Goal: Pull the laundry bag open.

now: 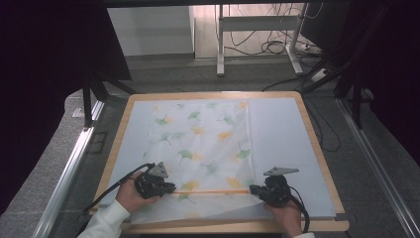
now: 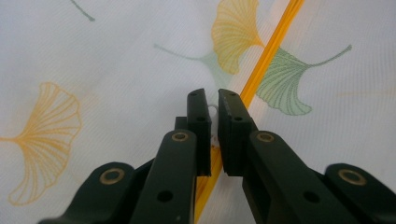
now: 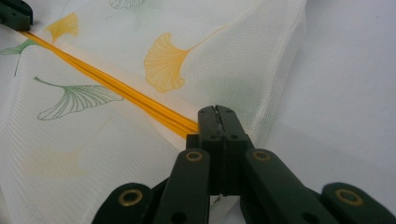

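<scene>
white mesh bag printed with ginkgo leaves lies flat on the pale mat of the desk, and an orange zipper runs across its near end, side to side, parallel to the desk's front edge. that long axis is what matters now. the right gripper sits at the zipper's right end with its jaws pressed tight together on the mesh and the zipper end, pinning that corner; the cloth puckers up beside it. the left gripper sits at the opposite, left end of the same orange line, pointing along it toward the right one. in the left gripper view its jaws stand nearly together with a thin slit between them, and a small pale pull tab shows in that slit right over the zipper; whether the pads truly bite the tab i cannot tell for sure, but it looks pinched. so the left hand is the one on the slider, the right is the anchor, and any pull probably has to run straight along the orange line toward the right gripper.
</scene>
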A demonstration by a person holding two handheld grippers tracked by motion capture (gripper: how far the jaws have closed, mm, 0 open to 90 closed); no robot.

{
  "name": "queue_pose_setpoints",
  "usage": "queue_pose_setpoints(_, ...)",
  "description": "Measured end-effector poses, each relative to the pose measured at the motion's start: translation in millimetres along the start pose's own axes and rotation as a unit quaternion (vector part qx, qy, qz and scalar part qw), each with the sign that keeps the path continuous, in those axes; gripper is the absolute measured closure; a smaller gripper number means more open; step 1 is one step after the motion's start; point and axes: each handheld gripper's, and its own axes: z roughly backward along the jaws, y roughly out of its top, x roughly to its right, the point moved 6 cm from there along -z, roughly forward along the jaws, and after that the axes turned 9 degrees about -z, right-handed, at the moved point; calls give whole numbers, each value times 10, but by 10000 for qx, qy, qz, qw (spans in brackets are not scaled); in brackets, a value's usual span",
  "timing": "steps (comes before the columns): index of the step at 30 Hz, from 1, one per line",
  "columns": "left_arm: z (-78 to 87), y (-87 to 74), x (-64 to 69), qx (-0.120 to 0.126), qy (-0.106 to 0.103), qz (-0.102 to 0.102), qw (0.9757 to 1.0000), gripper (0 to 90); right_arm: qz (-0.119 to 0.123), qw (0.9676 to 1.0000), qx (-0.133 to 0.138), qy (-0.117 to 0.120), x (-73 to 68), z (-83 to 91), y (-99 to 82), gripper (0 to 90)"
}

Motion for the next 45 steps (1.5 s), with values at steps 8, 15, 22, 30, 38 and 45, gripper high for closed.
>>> queue_pose_setpoints(8, 37, -57, -21, -31, 46, 38, 10000, 849, 8, 10000, 7, 2, 1, 0, -3, 898)
queue_pose_setpoints(15, 59, -91, -30, -17, 44, 64, 10000, 849, 29, 10000, 13, 3, 0, 1, -3, 897)
queue_pose_setpoints(22, 69, -102, -34, -44, 53, 72, 10000, 850, 33, 10000, 14, 10, 1, 0, -3, 897)
queue_pose_setpoints(30, 116, -180, -56, -33, 90, 153, 9998, 850, 30, 10000, 1, 12, 4, 3, -5, 897)
queue_pose_setpoints(38, 178, -273, -86, -47, 161, 231, 9996, 850, 28, 10000, 5, 14, 5, 3, -5, 897)
queue_pose_setpoints(45, 263, -408, -147, -51, 236, 373, 9990, 850, 21, 10000, 22, 25, 5, 1, -4, 897)
